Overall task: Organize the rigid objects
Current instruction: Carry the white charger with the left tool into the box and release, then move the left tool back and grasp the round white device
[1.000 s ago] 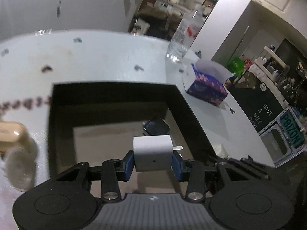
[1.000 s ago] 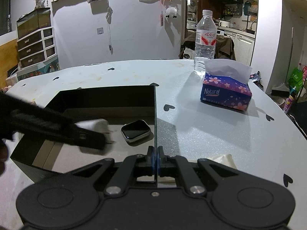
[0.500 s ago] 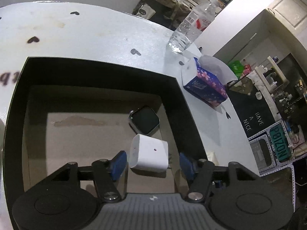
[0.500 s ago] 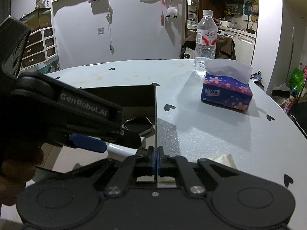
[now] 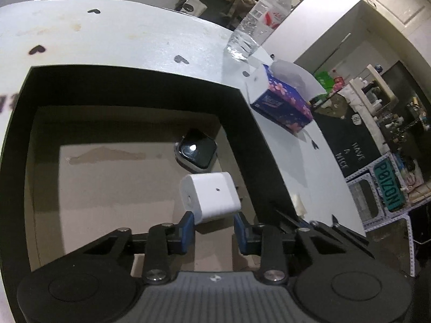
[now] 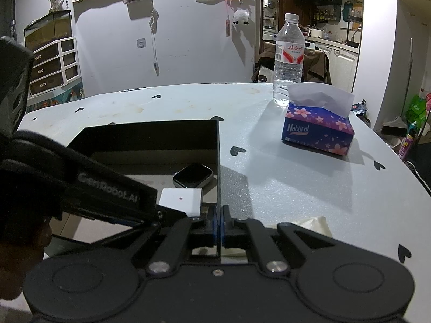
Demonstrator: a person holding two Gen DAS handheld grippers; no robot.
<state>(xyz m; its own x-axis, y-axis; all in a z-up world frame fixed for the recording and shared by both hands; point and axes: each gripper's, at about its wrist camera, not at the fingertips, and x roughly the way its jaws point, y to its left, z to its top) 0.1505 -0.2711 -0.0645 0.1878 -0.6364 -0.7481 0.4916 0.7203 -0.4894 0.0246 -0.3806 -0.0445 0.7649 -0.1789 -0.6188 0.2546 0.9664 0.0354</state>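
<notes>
A white charger cube (image 5: 212, 196) lies tilted on the cardboard floor of the black open box (image 5: 134, 83), just in front of a smartwatch face (image 5: 196, 152). My left gripper (image 5: 213, 231) reaches down into the box. Its jaws are closing on the charger's near end, and the blue pads (image 5: 186, 231) touch its sides. In the right wrist view the charger (image 6: 180, 202) and the watch (image 6: 193, 175) sit close to the box's right wall (image 6: 218, 148). My right gripper (image 6: 218, 228) is shut on that thin wall's top edge.
On the pale table (image 6: 296, 188), right of the box, stand a blue floral tissue box (image 6: 317, 132) and a water bottle (image 6: 288, 62). A folded pale cloth (image 6: 309, 223) lies by my right gripper. A hand (image 6: 27, 242) holds the left gripper.
My left gripper came down into the box and opened. The charger dropped, turned on the floor, and the jaws closed on it again. My right gripper stayed put.
</notes>
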